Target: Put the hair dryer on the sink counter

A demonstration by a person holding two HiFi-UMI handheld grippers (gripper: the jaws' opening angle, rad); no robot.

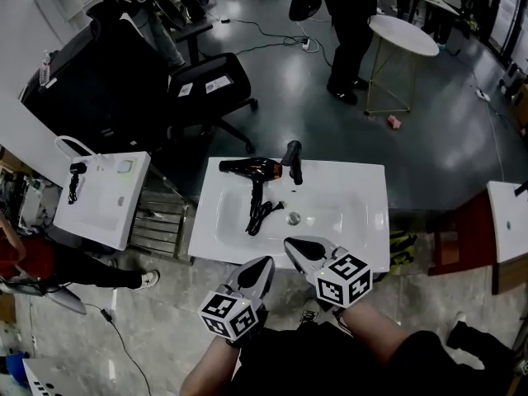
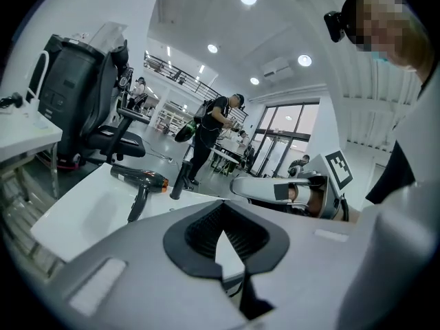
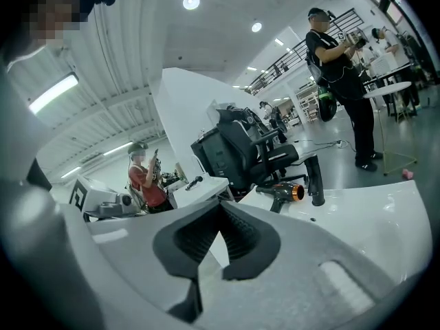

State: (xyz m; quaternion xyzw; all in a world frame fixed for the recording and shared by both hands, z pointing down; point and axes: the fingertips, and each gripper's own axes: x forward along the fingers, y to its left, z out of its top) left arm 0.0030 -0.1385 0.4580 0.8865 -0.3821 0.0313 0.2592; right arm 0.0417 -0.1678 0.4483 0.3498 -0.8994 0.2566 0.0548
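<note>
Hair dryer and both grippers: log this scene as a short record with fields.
hair dryer: lies on the back of the sink counter, handle pointing over the basin
cord: bundled, in the basin
faucet: black, upright, close beside the dryer's orange-ringed end
left gripper: shut, empty, at the counter's front edge
right gripper: shut, empty, beside the left one
task: dryer on the counter, nothing held

Black hair dryer [image 1: 250,168], orange-ringed, lying on white sink counter [image 1: 367,221]; cord in basin.
</note>
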